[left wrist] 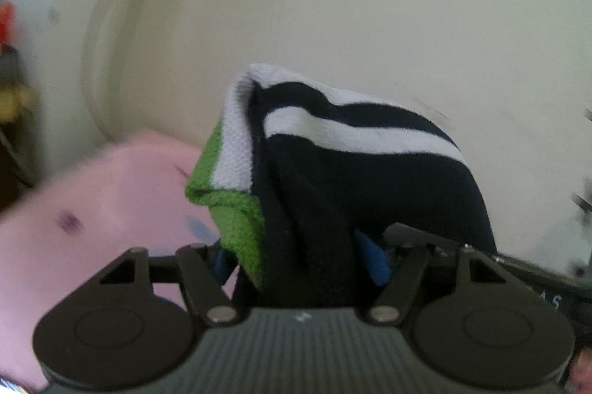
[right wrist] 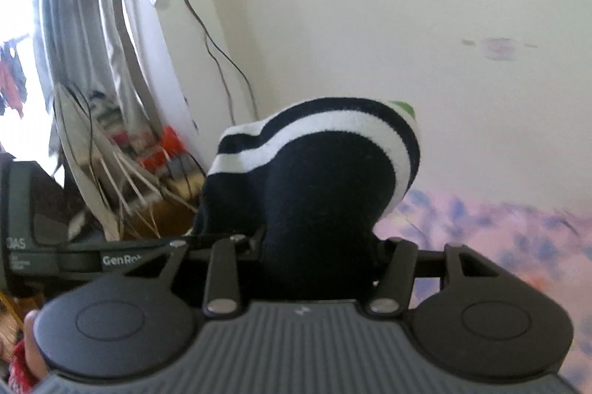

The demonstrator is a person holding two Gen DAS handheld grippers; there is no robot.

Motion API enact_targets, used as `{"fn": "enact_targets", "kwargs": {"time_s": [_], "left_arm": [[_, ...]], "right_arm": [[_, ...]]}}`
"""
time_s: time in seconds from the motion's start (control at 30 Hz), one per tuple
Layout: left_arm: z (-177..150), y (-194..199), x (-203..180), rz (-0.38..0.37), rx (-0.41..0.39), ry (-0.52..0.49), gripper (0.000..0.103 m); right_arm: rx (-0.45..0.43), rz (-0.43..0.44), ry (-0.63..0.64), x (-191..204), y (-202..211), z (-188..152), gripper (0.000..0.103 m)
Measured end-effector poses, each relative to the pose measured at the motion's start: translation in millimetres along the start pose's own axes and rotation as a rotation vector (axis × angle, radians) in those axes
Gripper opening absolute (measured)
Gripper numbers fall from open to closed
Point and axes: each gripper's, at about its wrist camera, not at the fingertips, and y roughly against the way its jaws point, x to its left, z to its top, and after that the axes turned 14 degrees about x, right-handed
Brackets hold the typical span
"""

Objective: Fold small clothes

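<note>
Left gripper pinches a bunched striped garment — navy, white and green — which rises straight ahead of its fingers, lifted clear of the pink bedsheet lying below and to its left; right gripper clamps the same cloth's navy fold just ahead; cream wall beyond both.

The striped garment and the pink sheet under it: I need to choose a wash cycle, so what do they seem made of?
Striped garment: seemingly a soft knit, maybe cotton; the white and green edge shows a pique-like pebbled weave, matte. It sits bunched between the jaws of the left gripper and right gripper. Pink sheet: smooth matte printed fabric; too blurred to say more.
</note>
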Motion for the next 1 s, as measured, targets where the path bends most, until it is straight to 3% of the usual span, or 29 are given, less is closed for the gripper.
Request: {"fn": "enact_targets", "kwargs": {"time_s": [0.03, 0.07, 0.13, 0.17, 0.27, 0.33, 0.4, 0.47, 0.5, 0.67, 0.9, 1.0], "left_arm": [[10, -7, 6, 0.044, -0.013, 0.04, 0.067], [20, -19, 14, 0.109, -0.015, 0.095, 0.069], [27, -41, 27, 0.206, 0.051, 0.156, 0.064], [23, -47, 33, 0.233, 0.077, 0.178, 0.063], [-2, -44, 30, 0.273, 0.061, 0.147, 0.067], [-15, -43, 20, 0.319, 0.058, 0.115, 0.071], [-33, -37, 6, 0.319, 0.055, 0.092, 0.078], [-51, -29, -8, 0.334, 0.042, 0.079, 0.097], [-60, -23, -17, 0.353, 0.032, 0.07, 0.101], [-92, 6, -47, 0.418, -0.01, 0.024, 0.103], [-117, 44, -101, 0.489, -0.156, 0.0, 0.103], [-119, 52, -117, 0.467, -0.154, -0.024, 0.103]], "right_arm": [[0.003, -0.005, -0.008, -4, -17, 11, 0.057], [0.013, -0.062, -0.003, -9, -37, 21, 0.061], [0.012, -0.25, -0.003, -14, -62, 28, 0.082], [0.019, -0.294, 0.002, -17, -67, 26, 0.082], [0.028, -0.219, 0.007, -27, -54, 0, 0.083], [0.05, -0.227, 0.023, -27, -43, -22, 0.084], [0.063, -0.227, 0.032, -26, -29, -47, 0.084], [0.072, -0.227, 0.029, -26, -14, -69, 0.087], [0.072, -0.234, 0.024, -24, -2, -80, 0.088], [0.059, -0.256, 0.012, -17, 42, -123, 0.09], [-0.005, -0.241, -0.02, -13, 109, -165, 0.09], [-0.031, -0.232, -0.021, -15, 129, -178, 0.09]]}}
